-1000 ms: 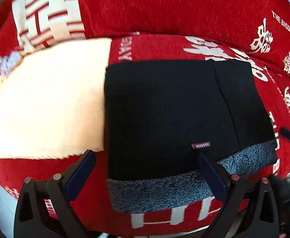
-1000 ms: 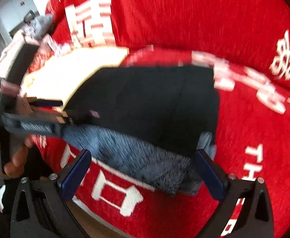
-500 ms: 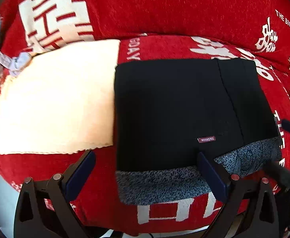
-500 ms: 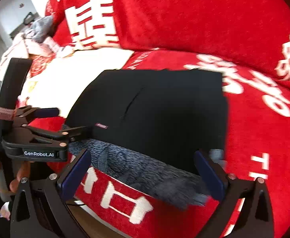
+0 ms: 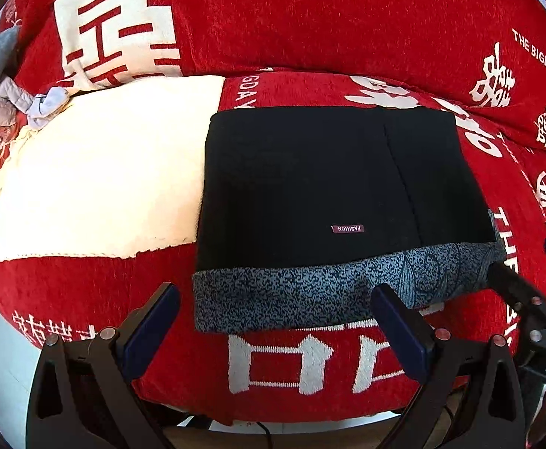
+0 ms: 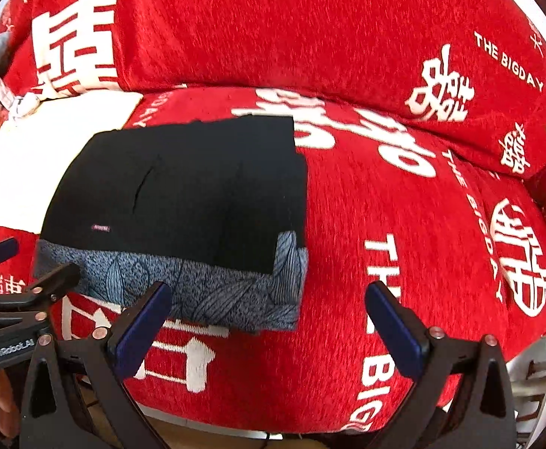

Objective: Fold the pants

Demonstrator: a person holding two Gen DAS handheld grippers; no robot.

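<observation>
The pants [image 5: 310, 187] lie folded into a neat black rectangle on the seat of a red sofa [image 5: 310, 18], flat and square to its front edge. A band of blue-grey speckled lining [image 5: 291, 295] shows along the near side of the bundle, where the fold leaves the inside of the cloth exposed. A small dark label [image 5: 347, 228] with pale lettering sits on the black top layer, just above that band. From the right wrist view the same bundle [image 6: 183, 187] lies toward the left of the seat, with leaf-like lines visible in the lining.

Touching the left edge of the pants is a cream cloth [image 5: 97, 172], spread flat on the seat. Beyond it, at the far left end of the sofa, some grey and pale clothes [image 5: 0, 86] are heaped. The sofa cover carries large white characters and the words "THE BIGDAY".

The left gripper [image 5: 273, 321] hovers just off the near edge of the pants, its jaws spread wide and holding nothing. The right gripper [image 6: 269, 318] hangs near the bundle's right front corner, jaws likewise wide apart and empty. A person's fingers [image 6: 3, 408] grasp the handle of the left gripper.
</observation>
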